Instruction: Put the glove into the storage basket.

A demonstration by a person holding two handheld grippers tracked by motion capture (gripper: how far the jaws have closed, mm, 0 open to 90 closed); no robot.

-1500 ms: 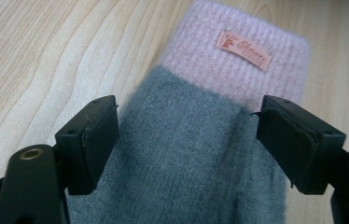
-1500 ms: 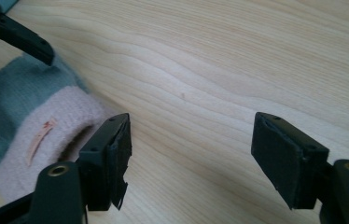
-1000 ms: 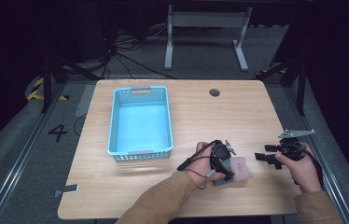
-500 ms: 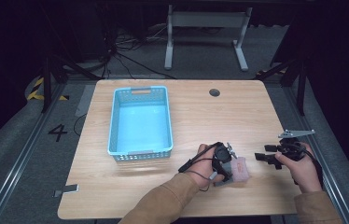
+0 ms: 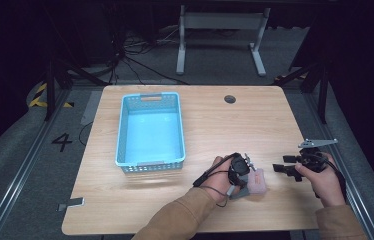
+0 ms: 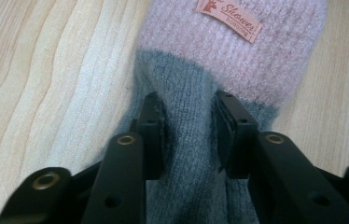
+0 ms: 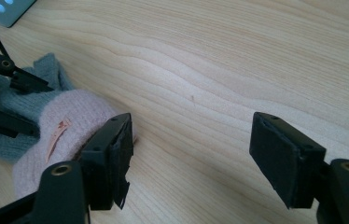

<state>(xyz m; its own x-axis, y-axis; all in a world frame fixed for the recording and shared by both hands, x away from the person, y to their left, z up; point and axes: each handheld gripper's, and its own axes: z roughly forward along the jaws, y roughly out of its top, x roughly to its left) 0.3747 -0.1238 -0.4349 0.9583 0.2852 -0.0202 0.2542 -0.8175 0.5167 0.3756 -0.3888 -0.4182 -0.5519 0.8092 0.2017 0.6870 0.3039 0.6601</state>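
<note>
The fuzzy knitted sock [image 6: 231,51], pink at one end and grey at the other, lies flat on the pale wooden table [image 5: 285,120] near its front edge, long axis running straight away from the left gripper [image 6: 189,123]. Its jaws have just been closing and now pinch the grey half between the pads. The right gripper [image 7: 191,149] hovers just beside the pink end, jaws wide apart and empty, while the light blue plastic basket [image 5: 125,135] sits well apart to the left.

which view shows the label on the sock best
The left gripper view: the orange label lies close up on the pink and grey sock, with print visible. The right gripper view shows it small and edge-on. The high view shows the sock as a small pink patch, with no label readable.
</note>
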